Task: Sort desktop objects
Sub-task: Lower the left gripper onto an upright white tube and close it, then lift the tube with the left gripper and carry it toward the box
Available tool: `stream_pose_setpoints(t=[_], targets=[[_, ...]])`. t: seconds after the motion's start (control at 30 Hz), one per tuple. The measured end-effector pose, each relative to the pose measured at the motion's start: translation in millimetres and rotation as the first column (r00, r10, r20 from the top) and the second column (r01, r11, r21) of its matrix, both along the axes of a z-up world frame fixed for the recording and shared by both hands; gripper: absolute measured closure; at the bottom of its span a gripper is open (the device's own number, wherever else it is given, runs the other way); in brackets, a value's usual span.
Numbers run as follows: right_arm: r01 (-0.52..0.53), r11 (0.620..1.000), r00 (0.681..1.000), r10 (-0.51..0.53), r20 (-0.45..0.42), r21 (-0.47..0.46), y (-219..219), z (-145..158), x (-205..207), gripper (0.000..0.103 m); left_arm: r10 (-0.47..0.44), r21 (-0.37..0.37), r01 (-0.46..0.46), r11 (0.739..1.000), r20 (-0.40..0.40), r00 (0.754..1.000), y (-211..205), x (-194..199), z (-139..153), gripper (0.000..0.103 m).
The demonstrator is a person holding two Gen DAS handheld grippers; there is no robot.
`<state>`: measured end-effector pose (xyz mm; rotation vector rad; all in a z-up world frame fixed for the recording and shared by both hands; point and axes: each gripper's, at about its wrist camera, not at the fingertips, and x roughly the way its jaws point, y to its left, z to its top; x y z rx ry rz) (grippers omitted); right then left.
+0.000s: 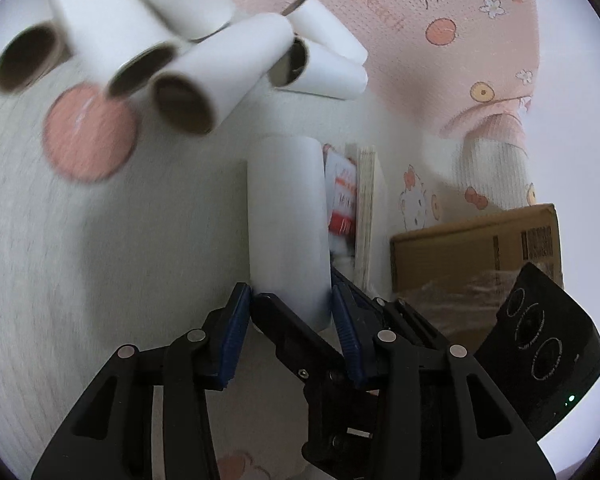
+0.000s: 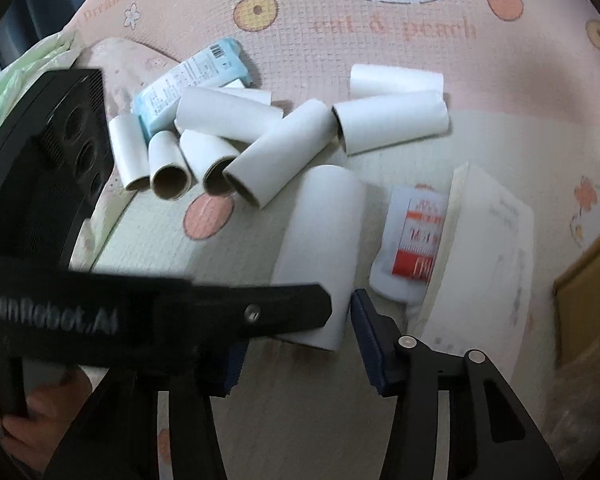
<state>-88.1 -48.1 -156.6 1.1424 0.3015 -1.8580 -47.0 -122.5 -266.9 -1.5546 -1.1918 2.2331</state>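
Although the blur hides whether the pads are pressing, the left gripper (image 1: 292, 296) has its blue pads on either side of the near end of a big white roll (image 1: 286, 216), which lies lengthwise on the patterned mat (image 1: 380, 12) just beside a red-and-white packet (image 1: 342, 200) and a thin stack of paper (image 1: 366, 208). I cannot tell from either view if that roll is truly clamped or only straddled. The right gripper (image 2: 296, 320) stands at a middling width at the same roll's near end, with the left tool's black arm crossing in front of it, so whether it touches the roll is unclear too. To do this step well, I judge that one gripper should take the roll squarely across its middle, not its tip, since the smooth round side may slip or roll. The other should back away so the two tools do not knock. Beyond the roll, a pile of cardboard tubes (image 2: 228, 140) lies heaped with a pale blue packet (image 2: 192, 80) behind it, likely the place for like things. A cardboard box (image 1: 476, 248) stands toward the mat's right side, narrowing that way. The open room lies over the bare mat between roll and pile.
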Motion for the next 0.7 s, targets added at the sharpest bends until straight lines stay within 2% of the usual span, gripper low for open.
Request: stream_pose_setpoints(t=[0.13,0.37,0.5,0.7], targets=[[-0.044,0.999,0.999,0.045,-0.024,0.025,6,-2,35,0.058,0.023,-0.002,-0.023,1.0,0.008,1.0,3,19,1,0.057],[-0.051,0.998,0.999,0.051,0.007,0.024,1,0,29,0.058,0.036,0.012,-0.036,0.999,0.008,0.999,1,29,1,0.057],[-0.044,0.999,0.999,0.043,0.025,0.022,-1,0,25,0.058,0.062,0.013,-0.062,0.998,-0.004,0.998,-7,29,7,0.045],[0.008,1.0,0.994,-0.009,0.107,0.008,-1,-3,11,0.057,0.086,0.033,-0.085,0.996,-0.012,0.996,-20,16,10,0.043]])
